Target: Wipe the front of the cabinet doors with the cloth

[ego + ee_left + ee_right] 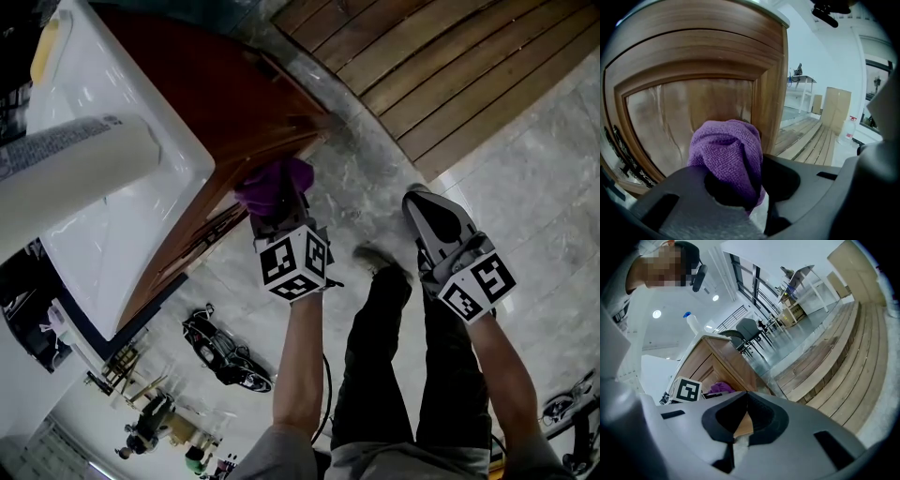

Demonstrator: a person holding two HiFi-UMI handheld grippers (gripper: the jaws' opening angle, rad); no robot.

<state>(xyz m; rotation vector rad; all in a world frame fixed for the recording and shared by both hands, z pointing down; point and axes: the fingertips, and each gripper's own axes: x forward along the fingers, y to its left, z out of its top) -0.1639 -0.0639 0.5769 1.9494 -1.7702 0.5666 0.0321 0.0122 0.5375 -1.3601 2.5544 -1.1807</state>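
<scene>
Head view, left tool [278, 214]: its two jaws pinch the purple cloth [274, 181] at the tip.
Head view, cloth: it sits right up against the brown cabinet door [225, 103], down near the door's low corner by the floor.
Head view, right tool [419, 202]: it hangs well apart from the door, over the grey stone floor [366, 178].
Head view, top of cabinet: a white sink [122, 216] lies on it, and a big white bottle [75, 164] shows over the sink.
Head view, person: two legs in dark trousers [394, 375] stand between the two arms.
Left gripper view, left tool [740, 197]: the jaws squeeze the cloth [727, 152], and it bulges out in a soft ball past them.
Left gripper view, cloth: it looks pressed on the shiny middle panel of the cabinet door [684, 108], near the panel's right side.
Left gripper view, side: wood boards [806, 138] lie on the floor to the right, with a brown box [836, 110] far behind.
Right gripper view, right tool [746, 397]: the jaws are pressed together, the tips touch, and nothing is between them.
Right gripper view, far off: the cabinet door [717, 364], a bit of purple cloth [721, 387] and the left tool's marker cube [688, 390] peek over the jaws.
</scene>
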